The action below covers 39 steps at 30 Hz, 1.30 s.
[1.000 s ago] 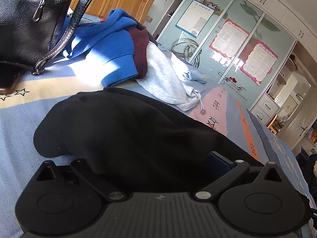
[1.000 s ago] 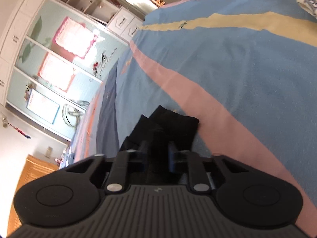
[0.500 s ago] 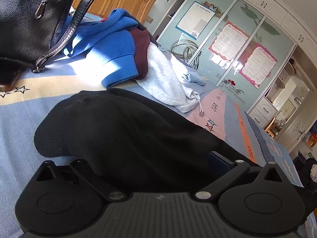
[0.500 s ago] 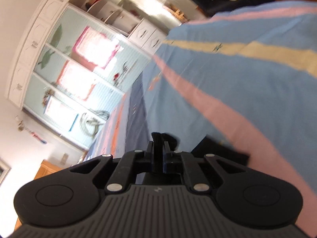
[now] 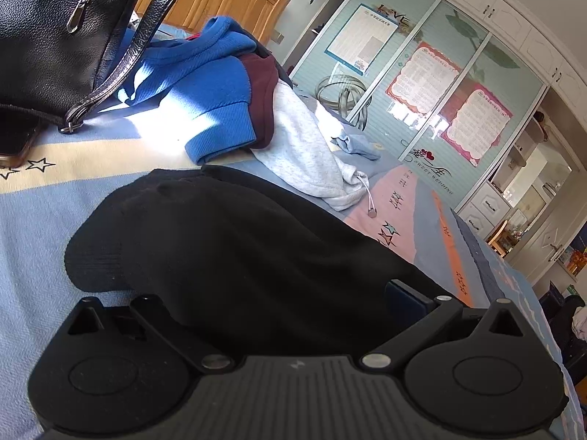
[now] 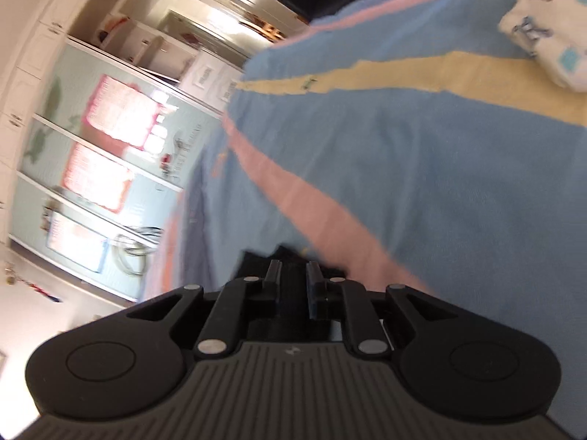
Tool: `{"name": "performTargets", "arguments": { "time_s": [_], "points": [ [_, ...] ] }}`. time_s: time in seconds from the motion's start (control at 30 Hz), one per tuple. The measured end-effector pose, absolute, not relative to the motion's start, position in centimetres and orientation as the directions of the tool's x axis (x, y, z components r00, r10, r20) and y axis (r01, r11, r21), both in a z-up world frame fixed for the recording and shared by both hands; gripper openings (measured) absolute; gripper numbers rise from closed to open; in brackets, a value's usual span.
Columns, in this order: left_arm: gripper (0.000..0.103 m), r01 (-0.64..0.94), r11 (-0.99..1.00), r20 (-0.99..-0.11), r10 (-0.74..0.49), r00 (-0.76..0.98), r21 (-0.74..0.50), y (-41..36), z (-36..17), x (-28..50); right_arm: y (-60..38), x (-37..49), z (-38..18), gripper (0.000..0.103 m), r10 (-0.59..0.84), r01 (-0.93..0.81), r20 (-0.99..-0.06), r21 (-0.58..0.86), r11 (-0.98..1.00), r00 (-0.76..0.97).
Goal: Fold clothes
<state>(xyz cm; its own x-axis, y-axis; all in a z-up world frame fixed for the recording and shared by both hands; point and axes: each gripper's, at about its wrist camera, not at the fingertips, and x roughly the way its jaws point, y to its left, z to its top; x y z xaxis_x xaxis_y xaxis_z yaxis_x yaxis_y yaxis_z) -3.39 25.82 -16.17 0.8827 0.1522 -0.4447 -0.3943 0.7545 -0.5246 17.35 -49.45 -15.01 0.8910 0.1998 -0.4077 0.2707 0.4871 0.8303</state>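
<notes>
R gripper (image 6: pixel 293 275) opening, black cloth (image 6: pixel 256 258) btwn jaws | L gripper (image 5: pixel 293 311) spread wide, buried in garment (image 5: pixel 227 242) | risk: corner drops early, fold slumps

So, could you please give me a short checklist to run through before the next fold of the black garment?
1. Black garment lies across the left gripper: ok.
2. Left grip on it: cannot tell; cloth hides the fingertips.
3. Right gripper has black cloth between its fingers: ok, but its jaws are opening, so the hold is not secure: not ok.
4. Bedspread ahead of the right gripper is free for laying the fold: ok.
5. Blue sweater and grey garment lie apart from the black one: ok.
</notes>
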Motion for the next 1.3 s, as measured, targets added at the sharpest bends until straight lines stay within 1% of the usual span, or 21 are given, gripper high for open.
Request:
{"name": "performTargets", "arguments": {
  "time_s": [0.07,0.1,0.13,0.17,0.2,0.23,0.3,0.4,0.43,0.47,0.53,0.57,0.6,0.67,0.73,0.8,0.87,0.97,1.13,1.23,1.3],
  "points": [
    [0.102,-0.393,0.751,-0.444,0.149,0.884,-0.531,25.9,-16.1,-3.5,-47.9,14.2,-14.3,0.023,0.268,0.207,-0.358,0.862,0.462,0.894],
    [0.102,-0.396,0.749,-0.445,0.152,0.883,-0.531,25.9,-16.0,-3.7,-47.1,12.7,-13.9,0.033,0.301,0.176,-0.333,0.877,0.447,0.894],
    [0.102,-0.401,0.746,-0.447,0.155,0.881,-0.531,25.9,-15.8,-3.9,-45.9,11.0,-13.6,0.039,0.325,0.155,-0.321,0.881,0.447,0.89],
    [0.102,-0.406,0.744,-0.449,0.159,0.879,-0.531,25.8,-15.6,-4.1,-44.4,9.1,-13.4,0.051,0.342,0.141,-0.321,0.878,0.458,0.883],
    [0.102,-0.411,0.737,-0.453,0.159,0.877,-0.536,25.7,-15.3,-4.4,-42.8,7.3,-13.1,0.055,0.359,0.127,-0.32,0.874,0.469,0.876],
    [0.102,-0.415,0.731,-0.453,0.162,0.877,-0.542,25.7,-14.9,-4.8,-41.1,5.5,-12.6,0.055,0.364,0.116,-0.333,0.855,0.506,0.87],
    [0.102,-0.428,0.717,-0.459,0.17,0.872,-0.549,25.7,-14.2,-5.7,-37.5,2.0,-11.2,0.059,0.335,0.101,-0.378,0.778,0.62,0.863],
    [0.102,-0.452,0.689,-0.482,0.168,0.86,-0.566,25.8,-13.1,-7.4,-31.9,-2.5,-8.4,0.069,0.175,0.097,-0.428,0.543,0.834,0.887],
    [0.102,-0.458,0.684,-0.486,0.17,0.857,-0.568,25.8,-12.8,-8.2,-30.1,-3.9,-7.4,0.07,0.124,0.085,-0.417,0.449,0.89,0.901],
    [0.102,-0.464,0.678,-0.49,0.173,0.854,-0.57,25.8,-12.4,-8.9,-28.3,-5.3,-6.3,0.072,0.08,0.067,-0.39,0.349,0.935,0.917],
    [0.102,-0.468,0.678,-0.495,0.175,0.851,-0.567,25.7,-11.5,-10.5,-25.2,-8.1,-4.1,0.086,0.014,0.036,-0.314,0.15,0.988,0.949],
    [0.102,-0.464,0.677,-0.491,0.17,0.854,-0.572,25.6,-11.0,-11.4,-23.9,-9.5,-2.9,0.098,-0.001,0.018,-0.264,0.062,0.998,0.964],
    [0.102,-0.452,0.677,-0.484,0.159,0.86,-0.581,25.5,-10.5,-12.1,-23.1,-10.8,-1.7,0.103,-0.007,0.01,-0.23,0.013,1.0,0.973],
    [0.102,-0.42,0.681,-0.463,0.133,0.876,-0.6,25.1,-9.2,-13.5,-22.4,-12.9,0.5,0.103,-0.002,0.002,-0.203,-0.003,1.0,0.979],
    [0.102,-0.374,0.695,-0.433,0.1,0.896,-0.613,24.4,-7.5,-14.7,-23.2,-14.1,2.3,0.103,0.044,-0.022,-0.215,0.104,0.994,0.976],
    [0.102,-0.313,0.728,-0.397,0.061,0.916,-0.61,23.4,-5.5,-15.6,-24.3,-15.6,3.2,0.103,0.115,-0.065,-0.202,0.24,0.969,0.973],
    [0.102,-0.254,0.759,-0.362,0.026,0.932,-0.6,22.4,-3.5,-16.5,-24.4,-17.2,4.0,0.103,0.114,-0.055,-0.184,0.298,0.953,0.976],
    [0.102,-0.161,0.799,-0.303,-0.028,0.952,-0.58,21.0,-0.6,-17.6,-24.1,-19.1,4.9,0.103,0.089,-0.041,-0.158,0.287,0.957,0.983],
    [0.102,-0.077,0.816,-0.281,-0.107,0.954,-0.573,20.3,3.0,-18.6,-23.4,-20.1,5.6,0.103,0.151,-0.098,-0.158,0.305,0.947,0.976],
    [0.102,0.023,0.834,-0.183,-0.148,0.972,-0.551,20.5,6.3,-20.3,-23.7,-20.5,5.3,0.103,0.173,-0.114,-0.157,0.326,0.938,0.972],
    [0.102,0.087,0.856,-0.077,-0.146,0.986,-0.51,20.7,9.6,-22.2,-24.3,-20.5,4.9,0.103,0.179,-0.112,-0.163,0.353,0.929,0.97]
  ]
}}
